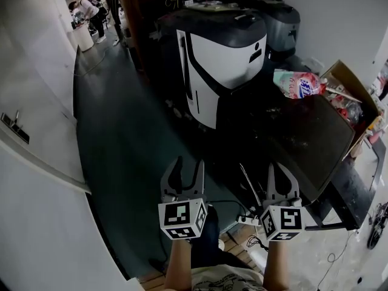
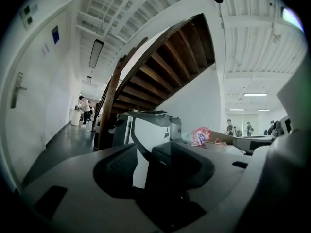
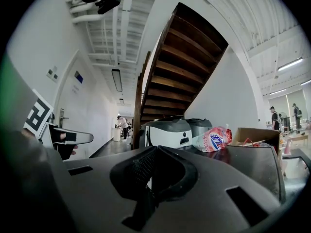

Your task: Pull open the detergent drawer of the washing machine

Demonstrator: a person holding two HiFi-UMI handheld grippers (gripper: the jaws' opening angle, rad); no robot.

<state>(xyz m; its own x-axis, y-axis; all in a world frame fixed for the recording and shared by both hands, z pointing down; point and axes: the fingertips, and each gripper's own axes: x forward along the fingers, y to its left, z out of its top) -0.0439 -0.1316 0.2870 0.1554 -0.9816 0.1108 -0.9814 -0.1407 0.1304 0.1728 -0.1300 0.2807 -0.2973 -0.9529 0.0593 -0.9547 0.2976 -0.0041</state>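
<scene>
Your left tool (image 1: 188, 163) stands apart and empty, your right tool (image 1: 279, 171) together. The washing machine (image 1: 221, 59) sits well ahead on the floor (image 1: 127, 138); its drawer is indistinct. Approach level and locate the drawer lip first.

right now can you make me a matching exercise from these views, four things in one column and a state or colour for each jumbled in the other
Things:
1. left gripper
2. right gripper
3. pink bag
4. staircase

States:
a. brown wood
b. jaws together
c. lying on the dark top
d. jaws apart, nothing between them

Pairs: 1-d; 2-b; 3-c; 4-a
</scene>
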